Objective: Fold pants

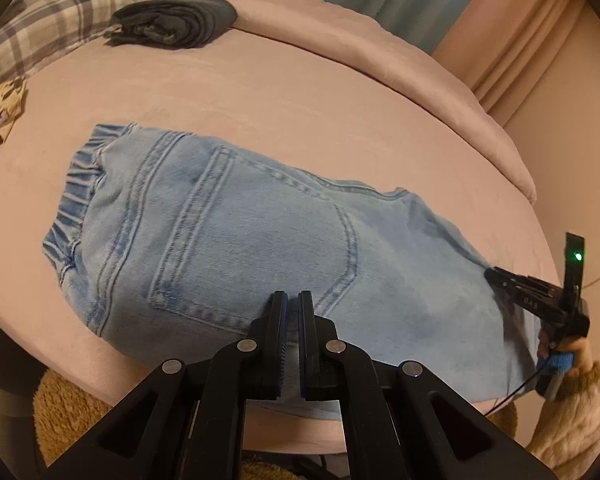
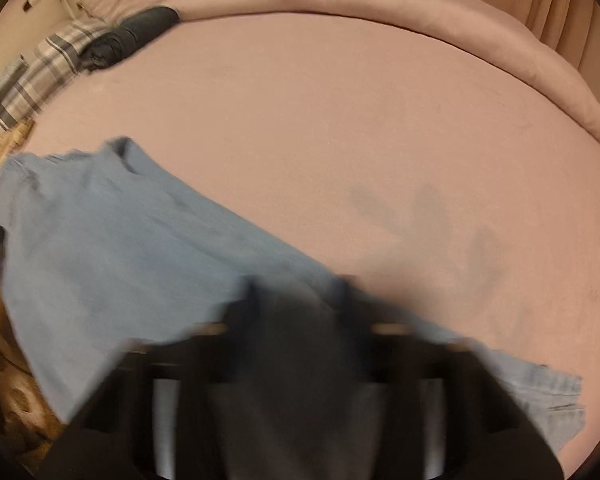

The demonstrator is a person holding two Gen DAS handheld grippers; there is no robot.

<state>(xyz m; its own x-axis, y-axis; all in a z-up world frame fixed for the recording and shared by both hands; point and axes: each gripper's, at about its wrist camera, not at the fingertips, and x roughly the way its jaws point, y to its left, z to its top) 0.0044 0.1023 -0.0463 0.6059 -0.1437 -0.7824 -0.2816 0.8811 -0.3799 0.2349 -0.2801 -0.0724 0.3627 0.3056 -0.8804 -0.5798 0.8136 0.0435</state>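
Observation:
Light blue jeans (image 1: 236,236) lie folded on the pink bed (image 1: 260,92), elastic waistband to the left, back pocket up. My left gripper (image 1: 293,300) sits at the jeans' near edge with its jaws almost together; denim shows between the pads. My right gripper (image 1: 496,276) appears at the right of the left wrist view, tips on the jeans' right end. In the blurred right wrist view the right gripper (image 2: 300,288) hovers over the jeans (image 2: 120,240) with its fingers spread apart.
A folded dark garment (image 1: 176,20) and a plaid pillow (image 1: 40,32) lie at the far left of the bed. A rolled pink duvet (image 1: 440,76) lines the far edge. Curtains (image 1: 540,40) hang behind. A brown fuzzy rug (image 1: 68,408) lies below the bed.

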